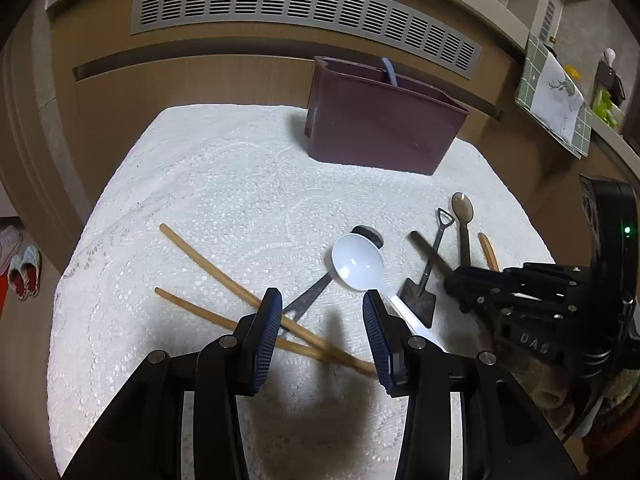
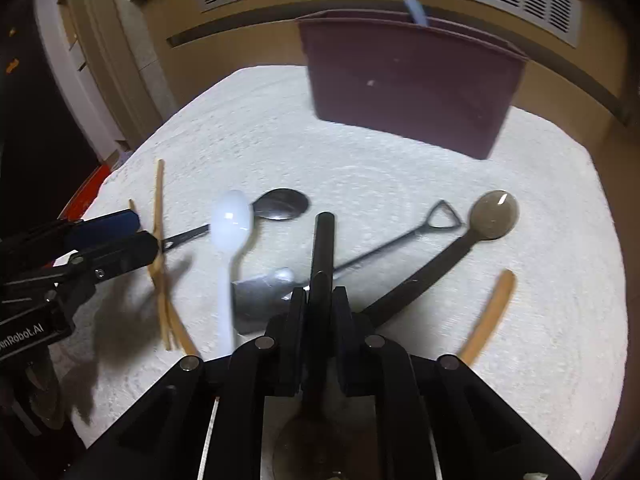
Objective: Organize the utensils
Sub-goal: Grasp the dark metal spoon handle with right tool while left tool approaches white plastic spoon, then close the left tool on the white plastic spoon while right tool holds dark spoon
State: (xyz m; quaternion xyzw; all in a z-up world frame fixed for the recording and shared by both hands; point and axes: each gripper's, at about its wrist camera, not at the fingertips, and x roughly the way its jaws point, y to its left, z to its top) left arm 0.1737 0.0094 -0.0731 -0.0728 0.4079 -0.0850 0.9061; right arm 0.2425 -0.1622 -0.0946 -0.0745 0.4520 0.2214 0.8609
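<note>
My right gripper (image 2: 320, 296) is shut on the black handle (image 2: 324, 240) of a dark utensil, low over the white cloth; in the left wrist view that gripper (image 1: 456, 280) is at the right. My left gripper (image 1: 322, 304) is open above two crossed wooden chopsticks (image 1: 224, 272) and a metal spoon's handle (image 1: 308, 300), with nothing gripped. A white plastic spoon (image 1: 358, 262) lies across the metal spoon. Beside it lie a shovel-shaped spoon (image 2: 400, 240), a brown spoon (image 2: 494, 214) and a wooden stick (image 2: 488, 316). A maroon holder (image 1: 384, 128) stands at the back with a blue utensil (image 1: 389, 70) inside.
A white lace cloth (image 1: 200, 184) covers the table. Behind it is a brown cabinet front with a grey vent (image 1: 304, 8). Slippers (image 1: 24, 276) lie on the floor at the left. A checked towel (image 1: 556, 96) hangs at the right.
</note>
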